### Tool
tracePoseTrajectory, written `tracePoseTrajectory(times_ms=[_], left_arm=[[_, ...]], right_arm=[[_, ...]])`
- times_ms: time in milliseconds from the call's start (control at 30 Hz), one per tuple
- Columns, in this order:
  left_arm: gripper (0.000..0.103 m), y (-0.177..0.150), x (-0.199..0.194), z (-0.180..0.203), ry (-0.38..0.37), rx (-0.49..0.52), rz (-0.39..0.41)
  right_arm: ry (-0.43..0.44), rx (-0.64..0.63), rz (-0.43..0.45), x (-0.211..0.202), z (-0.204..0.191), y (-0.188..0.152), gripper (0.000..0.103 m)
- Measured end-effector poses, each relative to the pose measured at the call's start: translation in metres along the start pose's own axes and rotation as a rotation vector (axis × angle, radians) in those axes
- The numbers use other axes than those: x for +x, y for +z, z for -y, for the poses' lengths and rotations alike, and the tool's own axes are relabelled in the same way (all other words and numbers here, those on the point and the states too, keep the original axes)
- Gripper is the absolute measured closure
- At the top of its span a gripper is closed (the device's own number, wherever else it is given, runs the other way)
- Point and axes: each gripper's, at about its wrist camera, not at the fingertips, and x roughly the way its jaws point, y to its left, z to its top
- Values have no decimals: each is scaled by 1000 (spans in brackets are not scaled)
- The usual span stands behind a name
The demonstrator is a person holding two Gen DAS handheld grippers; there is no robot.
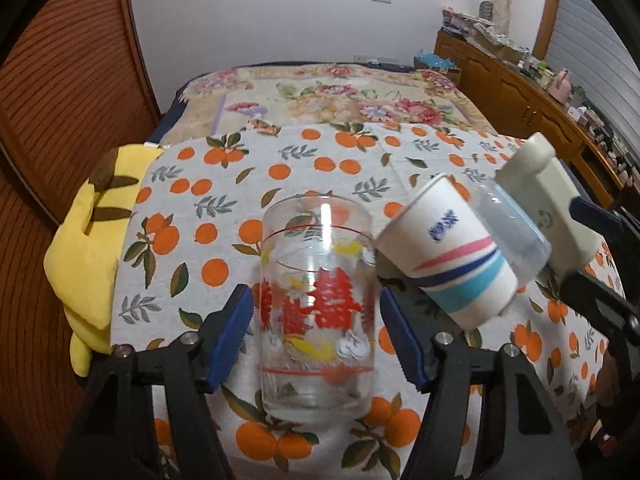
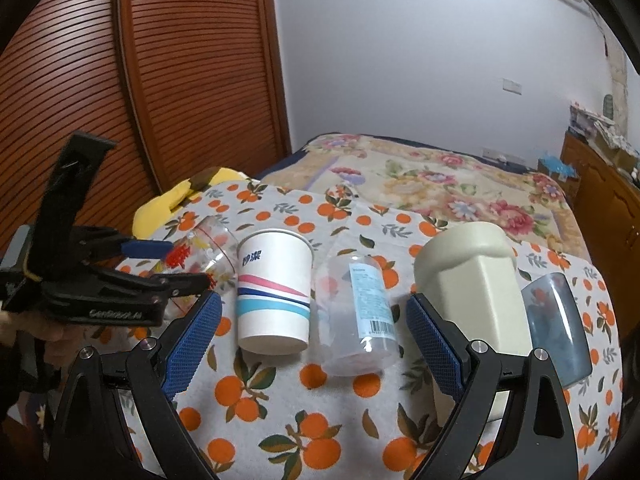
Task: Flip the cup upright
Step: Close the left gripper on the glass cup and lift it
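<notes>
A clear glass cup with red and yellow print (image 1: pixel 316 312) stands upright between the fingers of my left gripper (image 1: pixel 316 320). The jaws are open, with small gaps either side of the glass. It also shows in the right wrist view (image 2: pixel 208 252), with the left gripper (image 2: pixel 188 264) around it. A white paper cup with pink and blue stripes (image 2: pixel 276 288) stands upright beside it. A clear plastic cup with a label (image 2: pixel 360 312) and a cream cup (image 2: pixel 472 280) stand mouth down. My right gripper (image 2: pixel 316 340) is open and empty, low before the paper and plastic cups.
A blue-grey translucent cup (image 2: pixel 560 320) stands at the far right. A yellow plush toy (image 1: pixel 92 248) lies at the table's left edge. The orange-print cloth (image 2: pixel 304 420) covers the table. A floral bed (image 2: pixel 440 176) lies behind, a wooden sideboard (image 1: pixel 520 92) on the right.
</notes>
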Motion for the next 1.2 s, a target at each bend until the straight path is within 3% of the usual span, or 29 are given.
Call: tracePoseTrajectory(times_ms=[200, 267, 433, 800, 1200], left_arm=[[37, -1, 12, -3, -12, -11, -36], [43, -2, 13, -2, -26, -3, -38], [45, -6, 10, -6, -39, -18, -26], [45, -22, -33, 1, -66, -37, 65], [45, -48, -60, 44, -102, -7, 112]], right_arm=[[-2, -10, -12, 3, -2, 0, 8], [3, -21, -26, 5, -5, 1, 8], [26, -14, -53, 8, -5, 0, 8], [36, -10, -56, 0, -6, -1, 8], [3, 5, -9, -42, -1, -18, 8]])
